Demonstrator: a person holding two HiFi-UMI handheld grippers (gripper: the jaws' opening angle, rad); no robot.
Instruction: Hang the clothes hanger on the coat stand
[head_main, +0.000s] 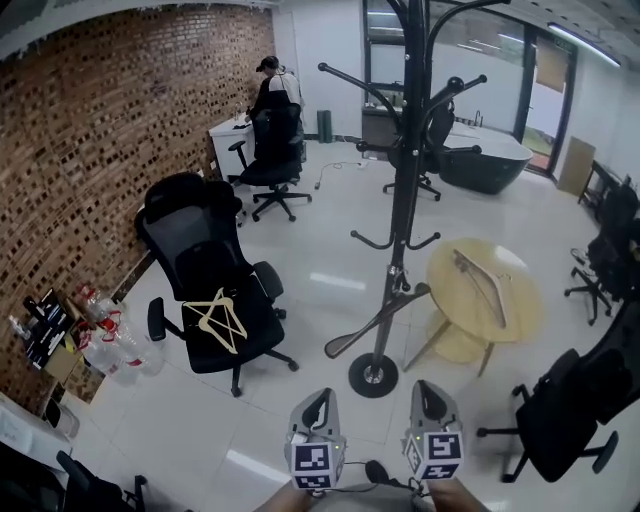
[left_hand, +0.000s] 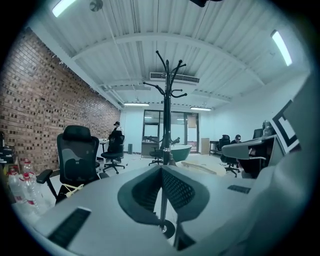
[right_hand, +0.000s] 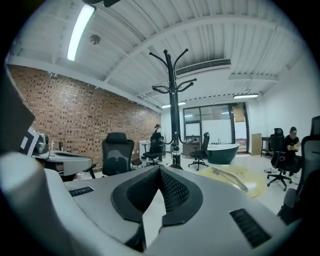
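A black coat stand (head_main: 405, 190) rises mid-room from a round base (head_main: 373, 376); it also shows in the left gripper view (left_hand: 166, 110) and the right gripper view (right_hand: 172, 100). One pale wooden hanger (head_main: 218, 320) lies on the seat of a black office chair (head_main: 205, 265). Another hanger (head_main: 483, 285) lies on the round yellow table (head_main: 520, 315) right of the stand. A dark hanger-shaped piece (head_main: 375, 322) leans low against the stand. My left gripper (head_main: 319, 398) and right gripper (head_main: 428, 388) sit side by side at the bottom edge, short of the stand. Both are shut with nothing between the jaws (left_hand: 161, 167) (right_hand: 160, 168).
A brick wall (head_main: 90, 130) runs along the left, with plastic bottles (head_main: 105, 335) on the floor at its foot. A person (head_main: 272, 85) stands at a far desk beside another chair (head_main: 272, 165). A dark tub (head_main: 485, 160) stands at the back. More black chairs (head_main: 570, 410) are at the right.
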